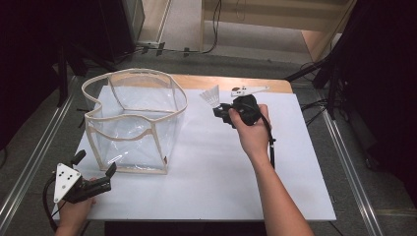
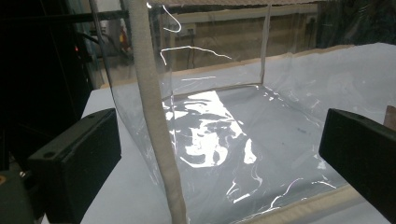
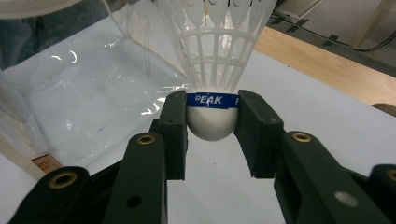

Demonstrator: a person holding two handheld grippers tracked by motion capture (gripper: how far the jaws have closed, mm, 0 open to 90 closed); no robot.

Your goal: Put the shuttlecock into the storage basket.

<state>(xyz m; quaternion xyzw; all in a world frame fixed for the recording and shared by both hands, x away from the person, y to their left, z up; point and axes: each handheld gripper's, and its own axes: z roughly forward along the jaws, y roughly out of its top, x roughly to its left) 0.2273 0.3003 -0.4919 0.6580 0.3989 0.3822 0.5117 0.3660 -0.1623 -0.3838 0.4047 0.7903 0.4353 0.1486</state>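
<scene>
The right gripper (image 3: 212, 116) holds a white shuttlecock (image 3: 212, 56). Its two black jaws squeeze the round white nose from both sides, right at the blue band with white letters. The net-like skirt sticks out past the jaw tips, away from the hand. In the high view the right gripper (image 1: 220, 111) is up off the white table (image 1: 206, 172), and the shuttlecock (image 1: 211, 96) points away from the person, toward the far edge of the table.

A clear plastic bag (image 1: 135, 120) with cream-colored edges stands open on the table, to the left of the right gripper and near it. The shuttlecock is outside the bag, just beside its far right corner.

The left gripper (image 1: 94, 167) is low at the near left corner of the table, just in front of the bag. Its jaws are wide apart and hold nothing. One cream-colored edge of the bag (image 2: 154, 116) stands up right ahead of them, between the two jaws but farther off.
</scene>
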